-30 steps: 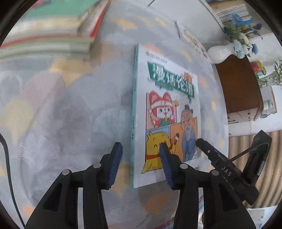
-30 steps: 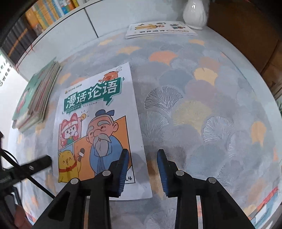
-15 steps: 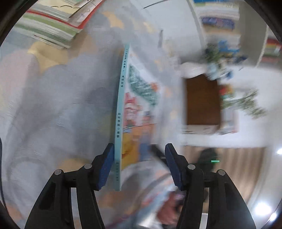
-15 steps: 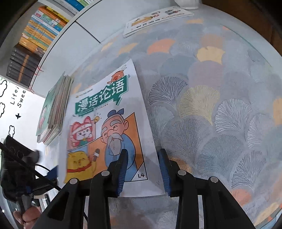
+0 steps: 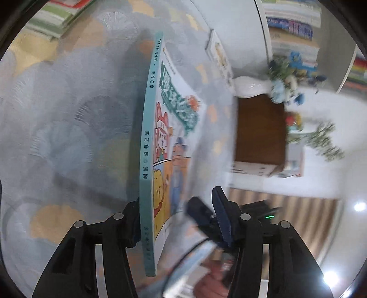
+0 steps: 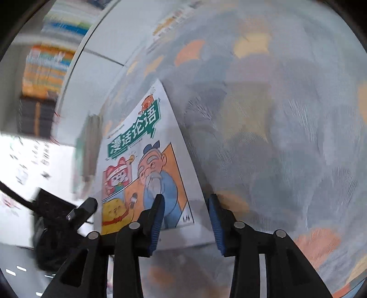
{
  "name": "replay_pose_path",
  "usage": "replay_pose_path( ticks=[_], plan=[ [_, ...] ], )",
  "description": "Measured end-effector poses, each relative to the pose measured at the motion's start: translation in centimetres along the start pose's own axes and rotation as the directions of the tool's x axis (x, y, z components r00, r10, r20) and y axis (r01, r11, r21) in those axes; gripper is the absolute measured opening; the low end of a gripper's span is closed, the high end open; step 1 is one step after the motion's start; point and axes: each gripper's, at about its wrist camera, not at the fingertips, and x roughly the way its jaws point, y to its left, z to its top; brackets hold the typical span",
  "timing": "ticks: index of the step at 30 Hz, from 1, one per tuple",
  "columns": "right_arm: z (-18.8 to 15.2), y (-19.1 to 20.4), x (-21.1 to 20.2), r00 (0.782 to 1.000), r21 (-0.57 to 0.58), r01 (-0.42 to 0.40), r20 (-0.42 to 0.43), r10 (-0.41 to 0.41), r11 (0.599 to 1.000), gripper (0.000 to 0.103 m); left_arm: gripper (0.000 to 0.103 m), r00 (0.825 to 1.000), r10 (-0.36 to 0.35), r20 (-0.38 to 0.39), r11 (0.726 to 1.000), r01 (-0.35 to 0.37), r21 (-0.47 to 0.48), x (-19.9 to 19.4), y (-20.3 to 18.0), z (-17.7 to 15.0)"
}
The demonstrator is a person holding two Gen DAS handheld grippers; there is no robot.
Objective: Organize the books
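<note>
A thin picture book [image 5: 146, 137] with a teal spine and a cartoon cover [image 6: 146, 160] is tipped up off the patterned tablecloth [image 5: 68, 137], casting a shadow beside it. My left gripper [image 5: 176, 197] straddles the spine's near end. One pad lies against the book's back, the other stands clear of the cover, and the jaws are closing. My right gripper [image 6: 185, 199] has the book's near right corner between its fingers. Its pads stand off the book and its jaws are opening. Each gripper shows in the other's view, the right gripper [image 5: 199, 213] by the cover and the left gripper [image 6: 68, 211] at the book's left.
A stack of books [image 5: 59, 20] lies at the far left of the table. A thin booklet [image 5: 220, 55] lies at the far edge near a white vase [image 5: 250, 88] on a wooden cabinet [image 5: 259, 133]. Bookshelves [image 6: 45, 68] stand behind. A hand [image 5: 211, 282] shows low.
The book lay flat on the cloth and now stands tipped up, spine toward the left wrist camera. The left fingers moved to either side of the spine. The right jaws spread wider.
</note>
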Motion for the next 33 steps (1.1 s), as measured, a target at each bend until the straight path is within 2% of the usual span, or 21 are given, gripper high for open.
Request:
replay_pose_path(
  ticks=[2,5,8,11,12,14,16,17,18,19,20,21,22,23,25,27,30,33],
  plan=[
    [-0.1,-1.4,-0.4,0.996,0.073,-0.087,-0.024,0.089,0.994,0.048,0.050,0.996,-0.090,-0.028,0.994,0.088,-0.067,0.2,0.3,0.4],
    [-0.4,-2.8,-0.3,0.983,0.140,-0.173,-0.035,0.180,0.975,0.052,0.050,0.981,-0.189,-0.055,0.973,0.179,-0.146,0.9,0.7,0.5],
    [-0.1,-3.4,0.5,0.967,0.192,-0.237,-0.047,0.250,0.952,0.053,0.050,0.975,-0.210,-0.079,0.968,0.196,-0.158,0.9,0.6,0.6],
    [0.6,-3.6,1.3,0.951,0.236,-0.288,-0.043,0.306,0.928,0.051,0.050,0.979,-0.179,-0.099,0.977,0.165,-0.136,1.0,0.3,0.6],
    [0.7,-3.3,1.4,0.952,0.233,-0.285,-0.041,0.302,0.930,0.043,0.050,0.984,-0.146,-0.098,0.984,0.134,-0.120,1.1,0.0,0.6],
    [1.3,-1.9,1.7,0.968,0.185,-0.232,-0.051,0.245,0.955,0.035,0.050,0.996,0.001,-0.087,1.000,-0.004,-0.029,1.2,-0.8,0.5],
    [1.3,-0.2,1.4,0.983,0.101,-0.170,-0.057,0.176,0.980,0.029,0.050,0.986,0.158,-0.061,0.984,-0.153,0.088,1.4,-1.8,0.2],
    [1.1,1.0,1.2,0.992,0.035,-0.117,-0.052,0.119,0.993,0.028,0.050,0.966,0.258,-0.027,0.954,-0.250,0.165,1.6,-2.7,-0.1],
    [0.9,1.9,1.1,0.997,-0.018,-0.071,-0.044,0.070,0.997,0.027,0.050,0.934,0.357,0.013,0.906,-0.349,0.241,2.0,-3.6,-0.6],
    [0.5,3.2,0.9,1.000,-0.086,-0.016,-0.028,0.014,0.996,0.026,0.050,0.914,0.405,0.037,0.872,-0.398,0.284,2.4,-4.2,-0.9],
    [0.1,4.5,0.6,0.999,-0.148,0.034,-0.007,-0.036,0.988,0.026,0.050,0.887,0.456,0.073,0.824,-0.451,0.341,2.8,-5.0,-1.5],
    [-0.4,6.1,0.4,0.995,-0.219,0.096,0.026,-0.093,0.971,0.026,0.050,0.871,0.481,0.102,0.787,-0.480,0.388,2.9,-5.7,-2.0],
    [-0.8,6.9,0.2,0.991,-0.264,0.133,0.048,-0.124,0.955,0.026,0.050,0.868,0.483,0.117,0.773,-0.485,0.408,3.0,-6.1,-2.3],
    [-1.3,8.2,0.0,0.983,-0.322,0.180,0.081,-0.162,0.930,0.026,0.050,0.876,0.464,0.135,0.769,-0.473,0.430,2.6,-6.7,-2.7],
    [-2.2,10.3,-0.6,0.963,-0.419,0.265,0.153,-0.221,0.869,0.026,0.050,0.901,0.403,0.159,0.785,-0.430,0.447,1.4,-7.6,-2.9],
    [-2.8,11.5,-1.3,0.954,-0.468,0.295,0.192,-0.230,0.833,0.026,0.050,0.916,0.354,0.187,0.789,-0.400,0.466,-0.3,-8.5,-2.7],
    [-3.1,13.0,-2.7,0.964,-0.478,0.254,0.198,-0.179,0.841,0.026,0.050,0.934,0.295,0.204,0.793,-0.358,0.492,-2.5,-9.8,-2.2],
    [-3.3,14.6,-3.8,0.962,-0.490,0.249,0.222,-0.157,0.835,0.026,0.050,0.940,0.257,0.224,0.789,-0.338,0.513,-4.1,-11.1,-2.2]
  ],
)
